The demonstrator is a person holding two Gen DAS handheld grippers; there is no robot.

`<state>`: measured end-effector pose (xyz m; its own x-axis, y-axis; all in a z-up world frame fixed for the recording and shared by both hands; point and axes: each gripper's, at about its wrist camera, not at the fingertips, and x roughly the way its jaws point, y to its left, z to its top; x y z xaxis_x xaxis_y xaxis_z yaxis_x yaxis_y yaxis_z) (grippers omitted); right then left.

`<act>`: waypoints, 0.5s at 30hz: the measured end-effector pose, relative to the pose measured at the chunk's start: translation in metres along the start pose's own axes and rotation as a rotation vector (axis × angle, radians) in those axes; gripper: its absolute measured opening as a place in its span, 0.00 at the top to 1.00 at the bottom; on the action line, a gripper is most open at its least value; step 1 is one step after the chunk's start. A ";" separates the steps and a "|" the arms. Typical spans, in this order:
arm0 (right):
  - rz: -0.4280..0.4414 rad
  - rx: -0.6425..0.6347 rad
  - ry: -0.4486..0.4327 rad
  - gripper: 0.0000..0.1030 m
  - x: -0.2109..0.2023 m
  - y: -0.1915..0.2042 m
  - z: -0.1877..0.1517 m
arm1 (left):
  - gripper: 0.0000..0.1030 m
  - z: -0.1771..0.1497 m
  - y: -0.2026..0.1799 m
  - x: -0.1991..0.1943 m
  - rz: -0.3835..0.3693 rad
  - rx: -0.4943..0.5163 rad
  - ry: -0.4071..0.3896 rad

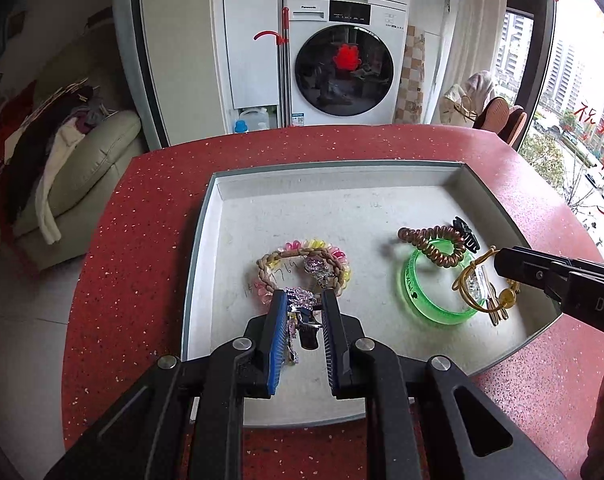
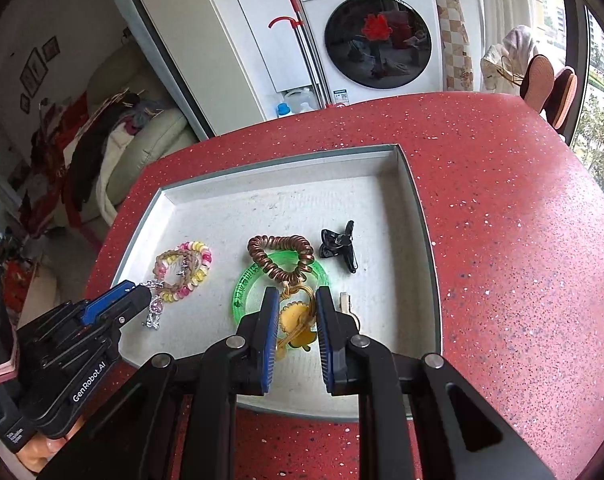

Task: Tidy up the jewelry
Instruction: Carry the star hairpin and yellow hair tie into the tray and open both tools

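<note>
Your left hand-held gripper [image 1: 305,300] is nearly closed, pinching a sparkly silver-and-pink chain [image 1: 298,308] that dangles between its blue pads, just above the floor of the white tray [image 1: 342,184]. Your right hand-held gripper [image 2: 297,300] is likewise narrowed, clamped on a gold ring charm [image 2: 298,312] with a yellow pendant hanging from it; beside its right finger a pale clip [image 2: 346,302] shows, though I cannot tell whether it is caught in the grip.

By my reading you are at the placing step: both pieces are carried over the tray and neither has been let go. The tray sits on the red counter [image 1: 142,220] and already holds the rest. On the left side lies a pastel coil bracelet [image 1: 334,256] with a braided tan band [image 1: 278,258] laid over it. On the right a green bangle [image 1: 430,304] lies flat, with a copper coil hair tie [image 1: 434,240] resting across its far rim and a black claw clip [image 1: 466,232] just beyond.

The next move probably calls for lowering each piece onto bare tray floor, the chain near the left group and the gold charm near the green bangle, then spreading the jaws gently. Take care that the chain does not snag on a pad as you lift away.
</note>
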<state>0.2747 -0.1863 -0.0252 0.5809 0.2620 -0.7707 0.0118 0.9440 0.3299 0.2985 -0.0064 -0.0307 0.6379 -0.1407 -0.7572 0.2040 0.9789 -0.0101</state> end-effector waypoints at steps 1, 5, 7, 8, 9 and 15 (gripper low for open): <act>-0.004 0.001 0.002 0.80 0.002 -0.001 -0.001 | 0.65 -0.001 0.000 0.002 0.003 0.002 0.004; -0.011 0.012 0.011 0.80 0.008 -0.005 -0.004 | 0.65 -0.004 -0.002 0.010 0.017 0.008 0.014; -0.014 0.009 0.015 0.80 0.010 -0.006 -0.006 | 0.65 -0.005 -0.003 0.013 0.021 0.009 0.019; -0.016 0.007 0.017 0.80 0.010 -0.006 -0.007 | 0.65 -0.006 -0.004 0.014 0.025 0.010 0.019; -0.019 0.007 0.019 0.80 0.011 -0.006 -0.008 | 0.65 -0.007 -0.004 0.016 0.028 0.013 0.019; -0.017 0.023 0.034 0.80 0.015 -0.010 -0.014 | 0.65 -0.009 -0.011 0.016 0.059 0.052 0.006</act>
<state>0.2717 -0.1892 -0.0479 0.5524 0.2529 -0.7943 0.0401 0.9437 0.3284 0.2994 -0.0178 -0.0486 0.6452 -0.0819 -0.7596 0.2049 0.9764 0.0688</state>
